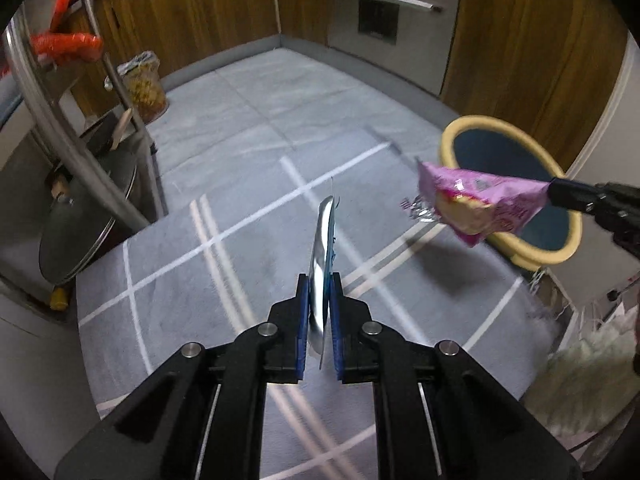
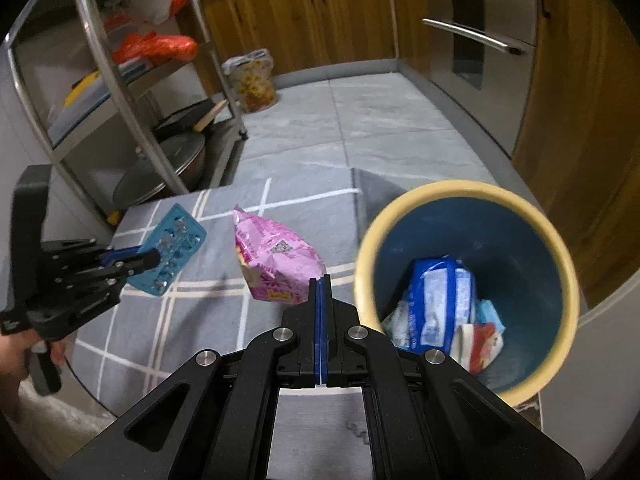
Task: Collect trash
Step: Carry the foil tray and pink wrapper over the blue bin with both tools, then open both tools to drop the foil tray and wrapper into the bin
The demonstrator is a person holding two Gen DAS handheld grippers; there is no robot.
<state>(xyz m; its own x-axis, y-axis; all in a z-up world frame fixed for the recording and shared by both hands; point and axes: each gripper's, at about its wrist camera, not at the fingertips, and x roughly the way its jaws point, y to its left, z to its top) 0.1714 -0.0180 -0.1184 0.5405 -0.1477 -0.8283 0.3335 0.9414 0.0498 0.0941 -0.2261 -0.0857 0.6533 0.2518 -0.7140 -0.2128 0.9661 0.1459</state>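
My left gripper [image 1: 319,280] is shut on a teal blister pack with a silver foil back [image 1: 322,248], which I see edge-on above the grey rug. In the right wrist view the same gripper [image 2: 154,258] holds the pack [image 2: 176,240] flat-side up at the left. My right gripper [image 2: 320,280] is shut on the corner of a pink snack packet [image 2: 276,264], which hangs just left of the bin. The bin has a yellow rim [image 2: 460,188] and a blue inside, with several wrappers [image 2: 436,300] in it. In the left wrist view the packet [image 1: 480,204] hangs in front of the bin's rim [image 1: 480,120].
A grey rug with white lines [image 1: 200,280] covers the floor below. A steel rack [image 2: 120,92] with pans and orange bags stands at the left. A patterned bag [image 2: 252,80] sits by the wooden cabinets. Oven fronts [image 2: 480,40] are at the back right. A hand [image 2: 16,352] grips the left tool.
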